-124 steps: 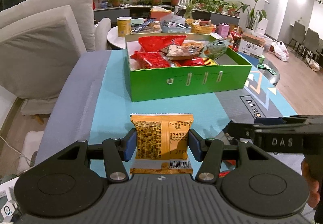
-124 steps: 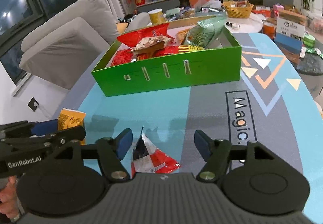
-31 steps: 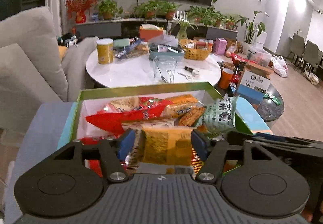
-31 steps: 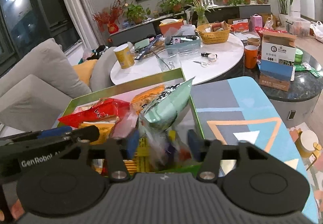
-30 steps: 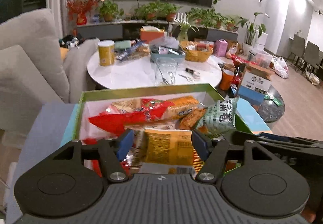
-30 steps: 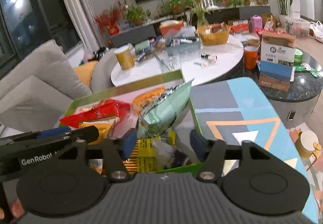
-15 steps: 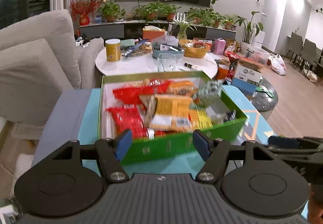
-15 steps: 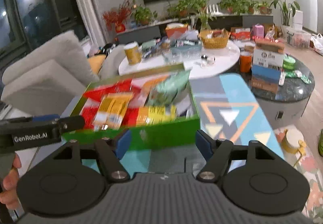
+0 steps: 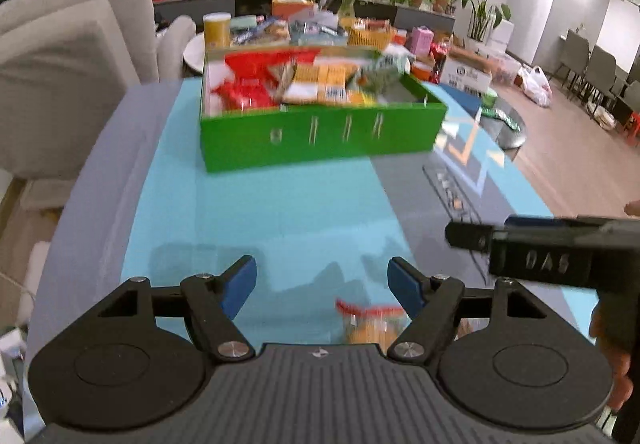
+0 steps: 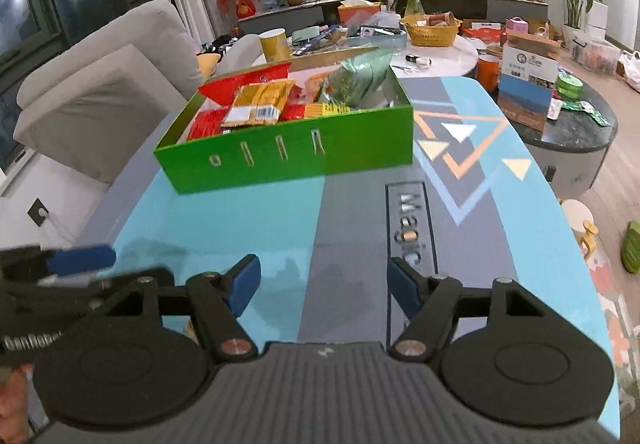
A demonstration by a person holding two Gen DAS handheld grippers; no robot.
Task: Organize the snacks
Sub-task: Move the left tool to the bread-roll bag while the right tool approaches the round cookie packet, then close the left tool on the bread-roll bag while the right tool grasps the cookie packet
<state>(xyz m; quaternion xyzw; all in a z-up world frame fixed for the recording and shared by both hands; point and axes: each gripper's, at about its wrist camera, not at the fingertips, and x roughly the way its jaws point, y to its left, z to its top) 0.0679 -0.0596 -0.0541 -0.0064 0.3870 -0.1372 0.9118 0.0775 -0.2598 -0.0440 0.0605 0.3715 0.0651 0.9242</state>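
Observation:
A green box (image 9: 320, 134) full of snack packets stands at the far side of the blue mat; it also shows in the right wrist view (image 10: 288, 152). An orange packet (image 10: 260, 102) lies on top of the others in it. My left gripper (image 9: 322, 282) is open and empty, low over the mat near its front edge. A small packet with a red top (image 9: 370, 322) lies on the mat just inside the left gripper's right finger. My right gripper (image 10: 322, 284) is open and empty, beside the left one, which shows at its left (image 10: 80, 260).
A grey sofa (image 10: 104, 84) stands to the left of the table. A round white table (image 10: 436, 48) crowded with jars, a basket and boxes stands behind the box. A dark round side table (image 10: 576, 132) with a cardboard box is at the right.
Both grippers have let go of their packets into the green box and pulled back and down toward the mat's front edge. The box now looks farther away.

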